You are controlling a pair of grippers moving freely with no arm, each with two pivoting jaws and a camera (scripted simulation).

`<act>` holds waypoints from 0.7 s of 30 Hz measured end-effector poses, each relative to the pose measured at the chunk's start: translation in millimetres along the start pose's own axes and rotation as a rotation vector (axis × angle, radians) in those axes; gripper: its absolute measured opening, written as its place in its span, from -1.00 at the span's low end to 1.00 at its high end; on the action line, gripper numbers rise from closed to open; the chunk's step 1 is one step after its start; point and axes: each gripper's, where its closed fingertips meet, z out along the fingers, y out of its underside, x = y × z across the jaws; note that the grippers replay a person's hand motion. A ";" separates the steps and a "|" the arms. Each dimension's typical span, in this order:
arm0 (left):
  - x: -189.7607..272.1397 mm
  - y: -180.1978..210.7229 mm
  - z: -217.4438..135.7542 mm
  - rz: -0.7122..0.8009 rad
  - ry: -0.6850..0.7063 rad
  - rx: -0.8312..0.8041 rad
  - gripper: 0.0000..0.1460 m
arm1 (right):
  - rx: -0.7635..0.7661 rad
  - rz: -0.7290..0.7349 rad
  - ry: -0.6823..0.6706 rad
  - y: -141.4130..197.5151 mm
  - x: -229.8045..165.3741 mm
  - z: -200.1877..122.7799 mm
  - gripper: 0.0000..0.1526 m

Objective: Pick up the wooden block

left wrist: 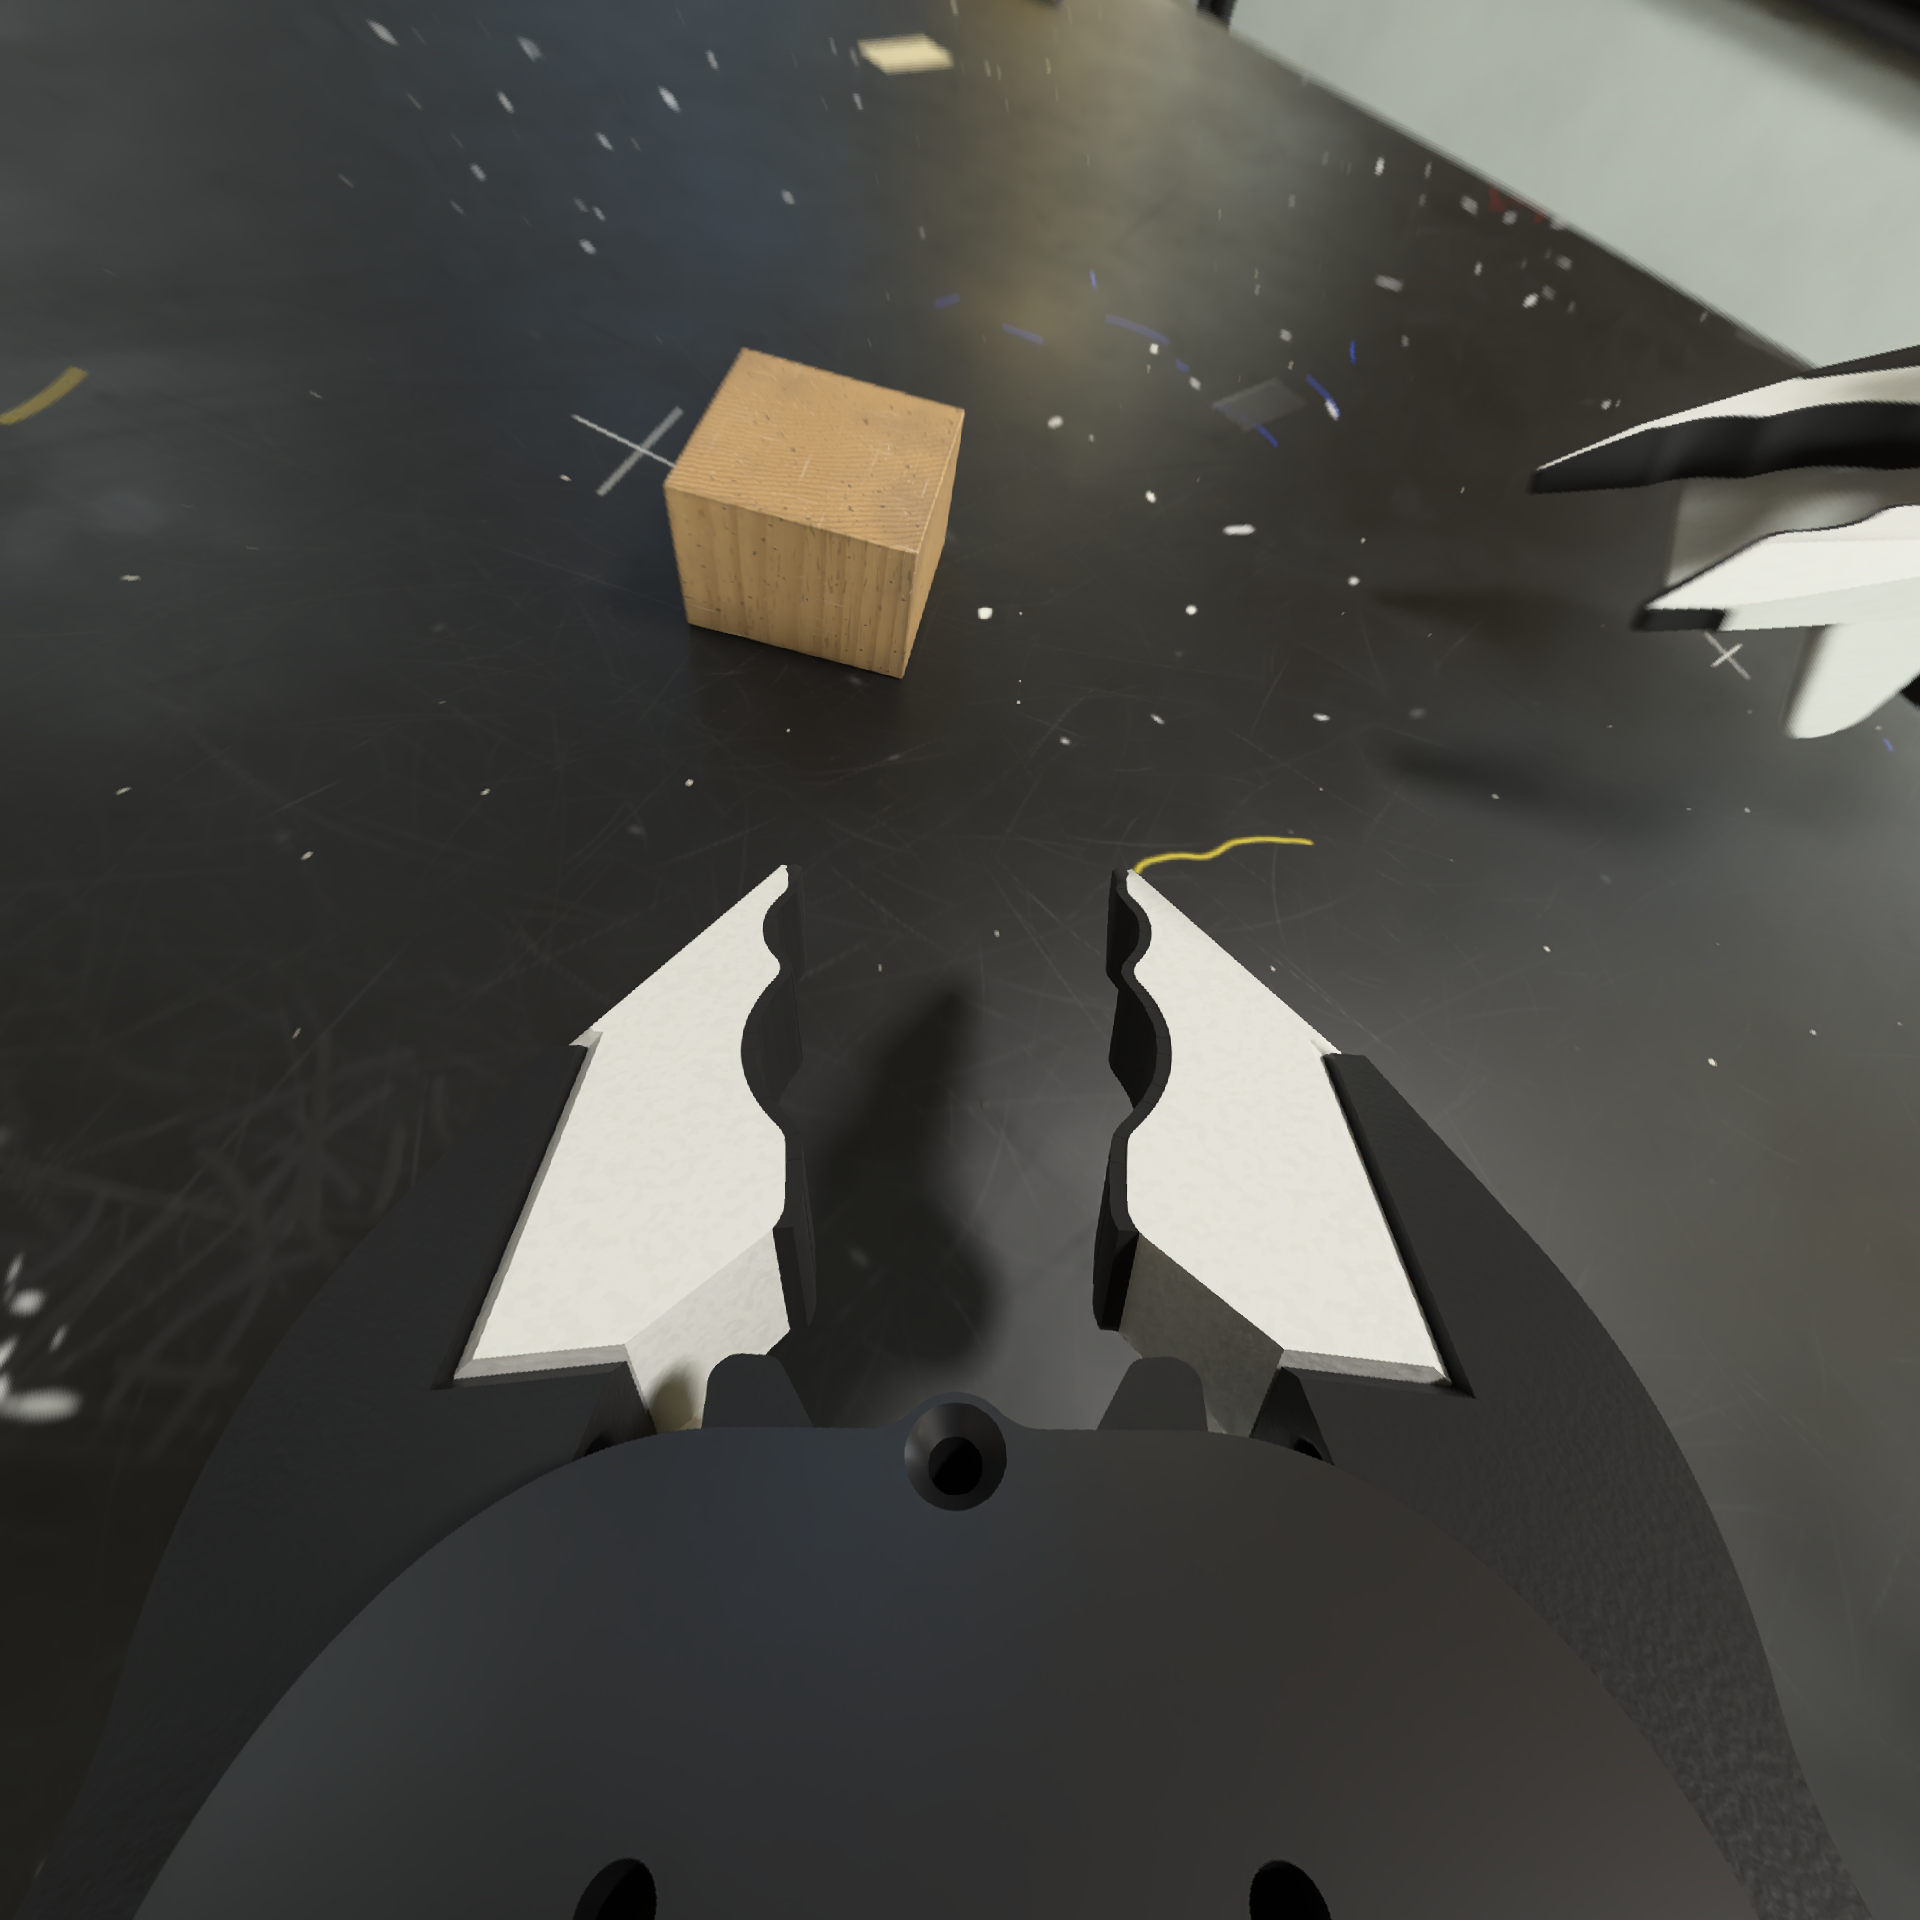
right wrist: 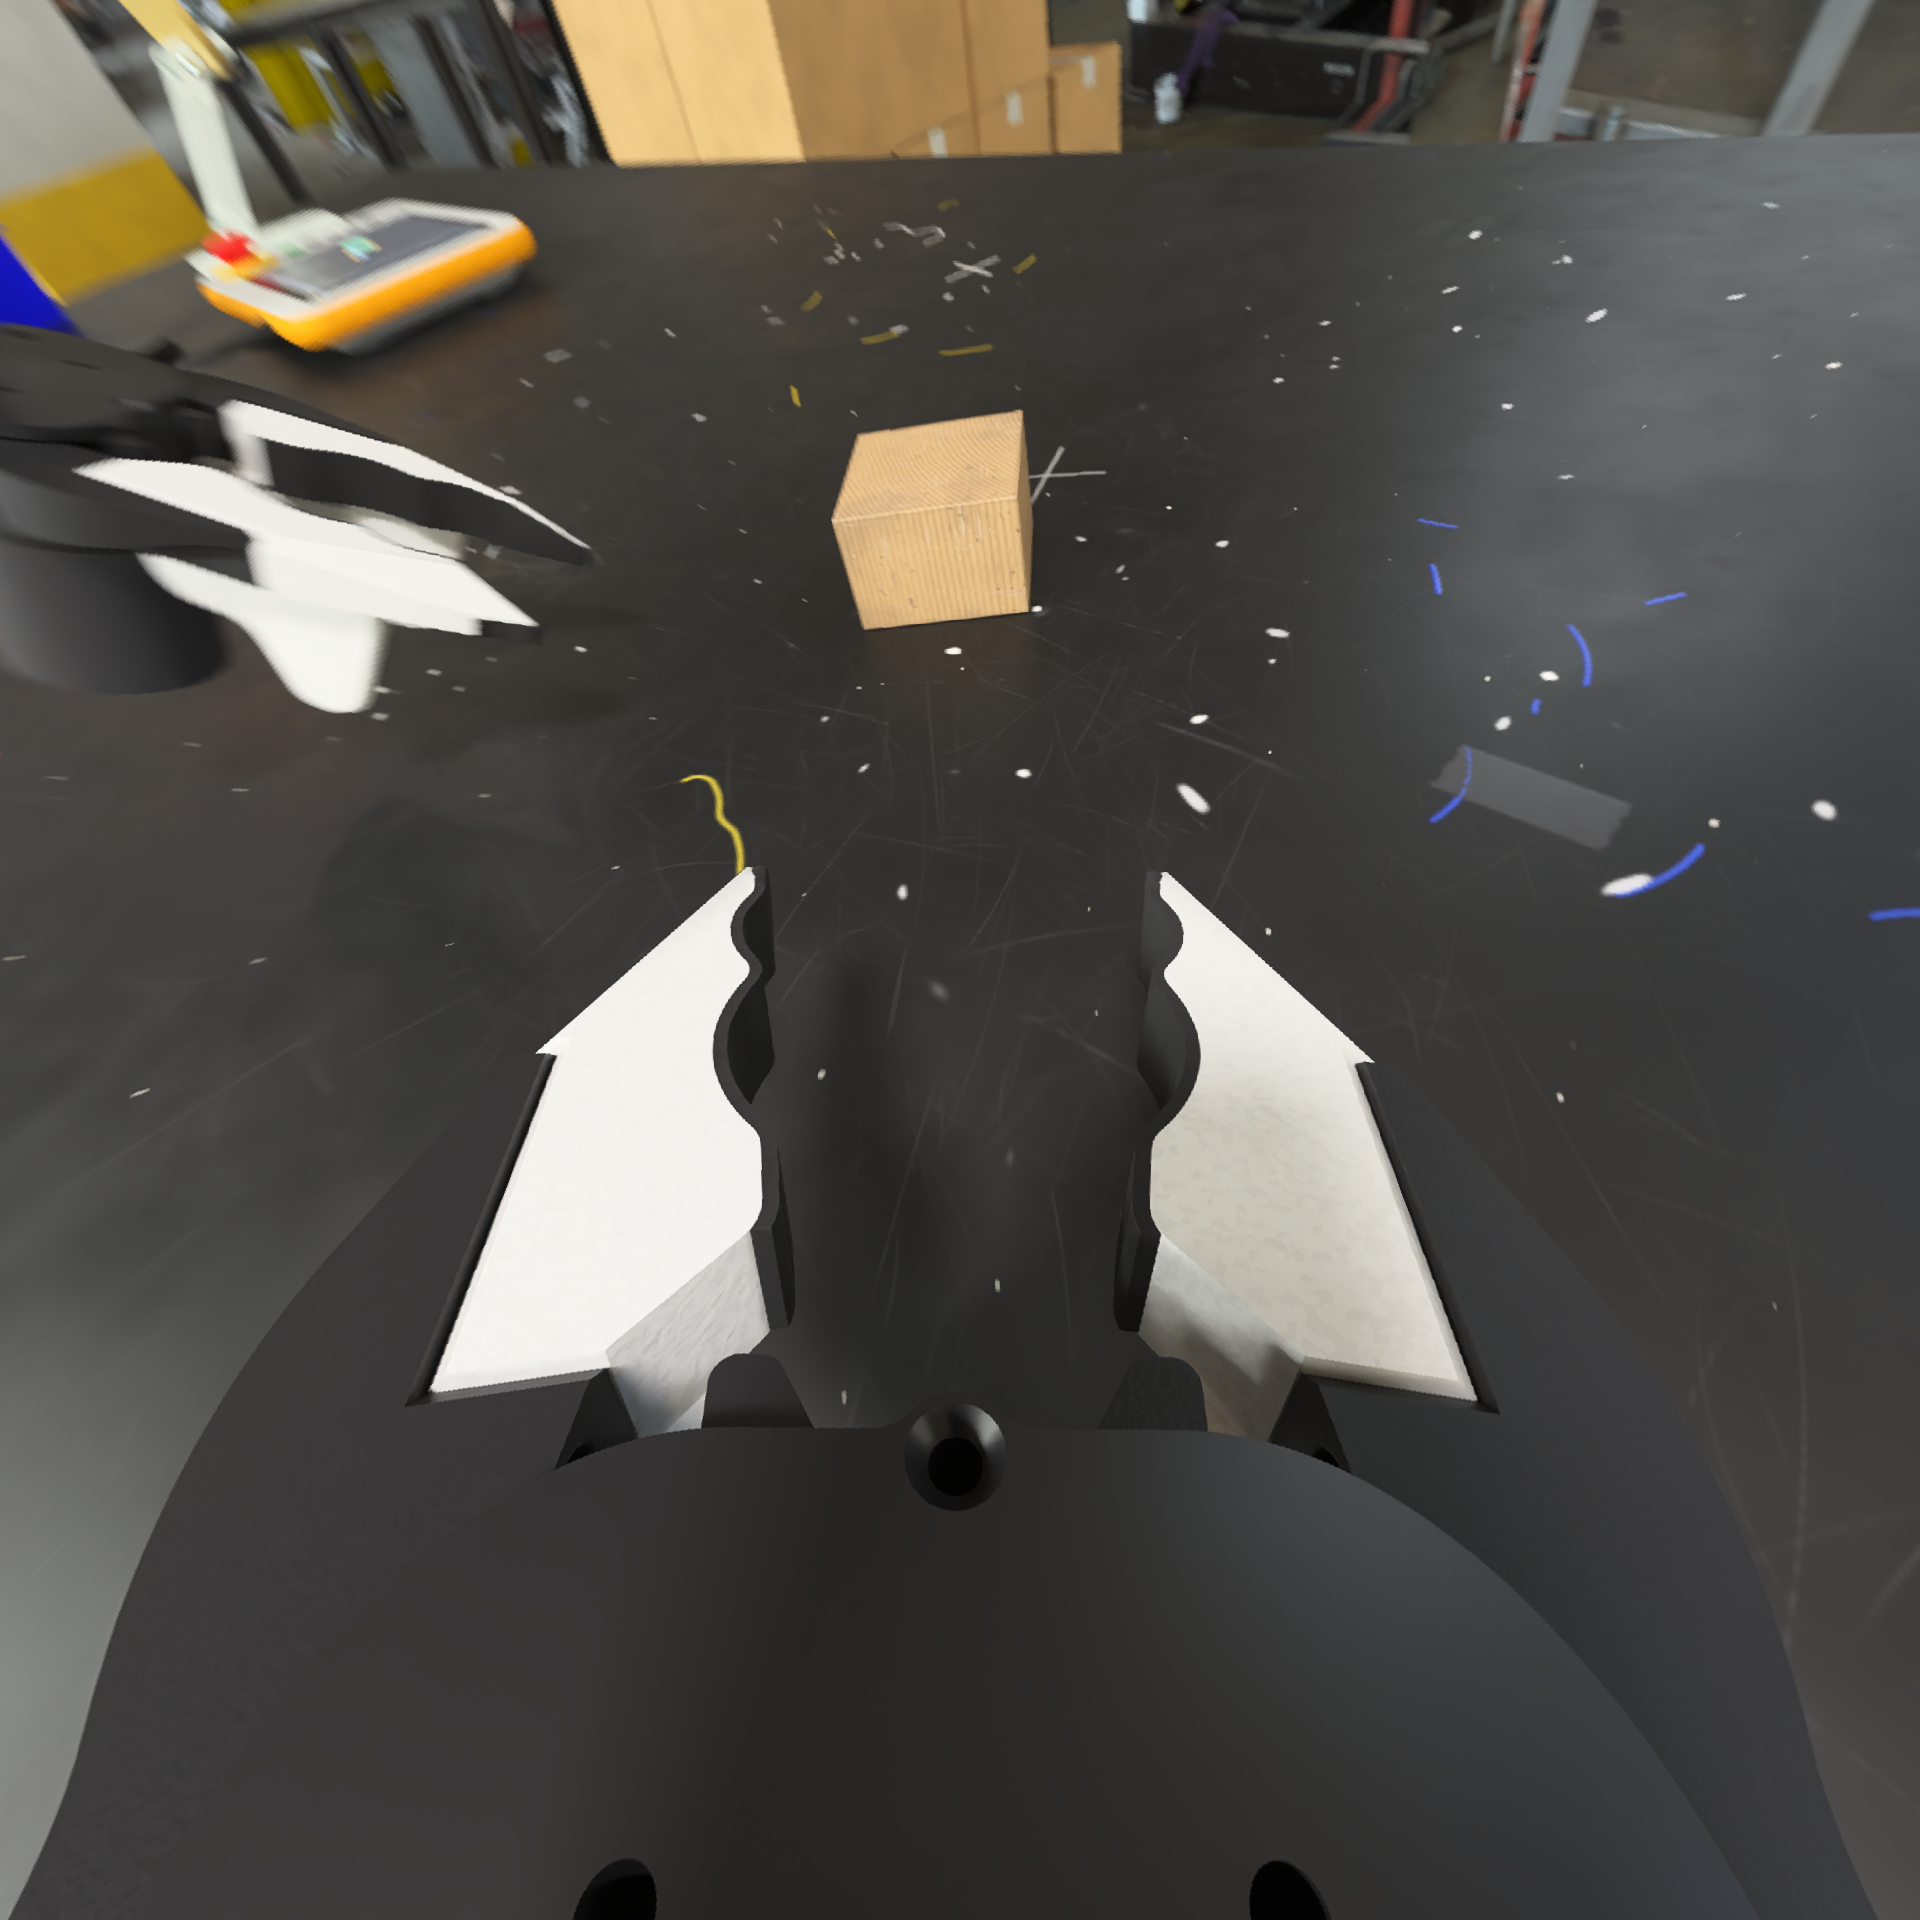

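Note:
A light wooden block (left wrist: 821, 509) rests on the black scratched table (left wrist: 312, 727). It also shows in the right wrist view (right wrist: 935, 520). My left gripper (left wrist: 956, 878) is open and empty, a short way in front of the block, which lies ahead and slightly left of its fingers. My right gripper (right wrist: 956, 878) is open and empty, with the block straight ahead at some distance. The right gripper shows at the right edge of the left wrist view (left wrist: 1590, 551). The left gripper shows at the left of the right wrist view (right wrist: 551, 592).
An orange and white handheld control unit (right wrist: 364, 265) lies at the table's far left. Wooden crates (right wrist: 831, 73) stand beyond the table's far edge. A grey tape patch (right wrist: 1527, 800) and a thin yellow thread (right wrist: 722, 816) lie flat on the table. The table edge (left wrist: 1558, 223) runs at right.

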 end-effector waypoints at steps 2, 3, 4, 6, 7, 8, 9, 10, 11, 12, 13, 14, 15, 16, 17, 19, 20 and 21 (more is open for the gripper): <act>1.8 -4.5 -17.9 0.012 -0.031 0.090 -0.20 | -0.047 -0.043 0.056 -1.8 -3.7 17.9 -0.01; 1.7 -11.6 -26.9 0.021 -0.046 0.147 -0.20 | -0.086 -0.067 0.071 -4.5 -7.6 29.3 0.03; 0.5 -17.9 -34.1 0.020 -0.058 0.189 -0.20 | -0.124 -0.094 0.085 -9.7 -12.2 42.6 0.07; -2.2 -25.5 -42.9 -0.008 -0.055 0.241 -0.21 | -0.174 -0.148 0.102 -24.9 -21.0 72.9 0.13; -3.5 -26.9 -45.4 -0.026 -0.048 0.264 -0.21 | -0.199 -0.177 0.120 -32.3 -22.5 90.2 0.13; -4.2 -26.2 -46.4 -0.041 -0.036 0.267 -0.22 | -0.232 -0.201 0.134 -37.9 -23.1 107.2 0.14; -4.7 -25.3 -46.9 -0.054 -0.025 0.258 -0.22 | -0.265 -0.204 0.136 -42.8 -23.8 123.5 0.14; -4.8 -25.4 -47.7 -0.063 -0.014 0.254 -0.22 | -0.283 -0.192 0.129 -47.7 -24.0 139.4 0.15; -4.5 -26.8 -49.1 -0.067 -0.005 0.258 -0.22 | -0.294 -0.176 0.125 -50.9 -22.9 153.3 0.15; -4.1 -28.6 -50.9 -0.066 0.001 0.267 -0.22 | -0.311 -0.163 0.126 -51.9 -20.6 165.4 0.16; -3.4 -30.3 -52.5 -0.057 0.002 0.273 -0.22 | -0.330 -0.155 0.135 -51.8 -17.1 175.9 0.16; -2.6 -31.3 -53.6 -0.042 0.000 0.274 -0.22 | -0.341 -0.148 0.147 -51.3 -13.6 184.5 0.17; -1.7 -31.8 -54.3 -0.024 -0.005 0.273 -0.22 | -0.348 -0.141 0.157 -49.7 -10.5 191.7 0.17; -0.4 -31.8 -54.6 -0.003 -0.010 0.271 -0.22 | -0.363 -0.133 0.162 -46.0 -8.0 198.1 0.18; 1.1 -31.4 -54.5 0.018 -0.013 0.267 -0.22 | -0.388 -0.125 0.162 -40.6 -5.8 203.4 0.18; 3.9 -30.5 -53.4 0.055 -0.022 0.257 -0.22 | -0.441 -0.113 0.155 -32.7 -3.8 208.6 0.08; 5.0 -30.0 -52.7 0.067 -0.027 0.253 -0.22 | -0.459 -0.116 0.145 -32.1 -4.1 208.2 0.07; 6.4 -29.3 -51.8 0.074 -0.028 0.248 -0.22 | -0.469 -0.125 0.129 -33.0 -5.4 206.9 0.02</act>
